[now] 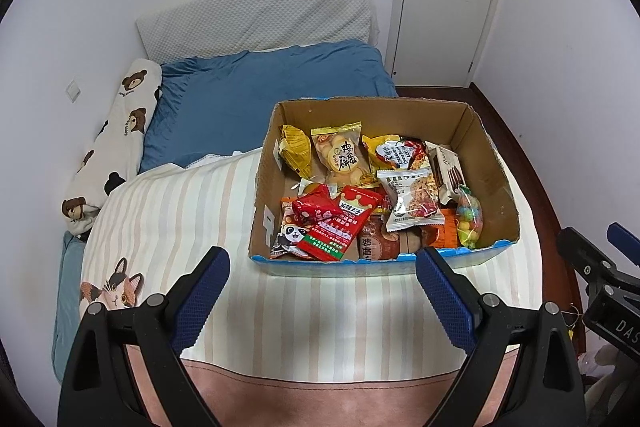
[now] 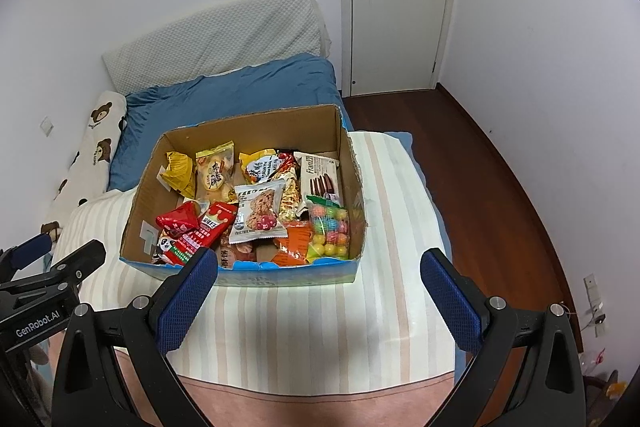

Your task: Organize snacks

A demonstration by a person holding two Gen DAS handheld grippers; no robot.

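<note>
Both the left tongs (image 1: 322, 269) and right tongs (image 2: 319, 271) gape wide, empty, above the striped bed (image 1: 312, 311). Crinkly snack packets (image 1: 412, 205) fill the torn cardboard box (image 1: 490, 163); lower ones sit half-buried.

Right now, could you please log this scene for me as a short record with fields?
Setting: bed with striped cover, bedroom
Container: open cardboard box resting on the bed
Contents: mixed snack packets, loosely piled
Near right corner: candy bag with coloured balls
Far left: yellow packet
Middle: white oat bar packet
Left claw: open, empty, short of the box
Right claw: open, empty, short of the box
Outside the box: no snacks visible
</note>
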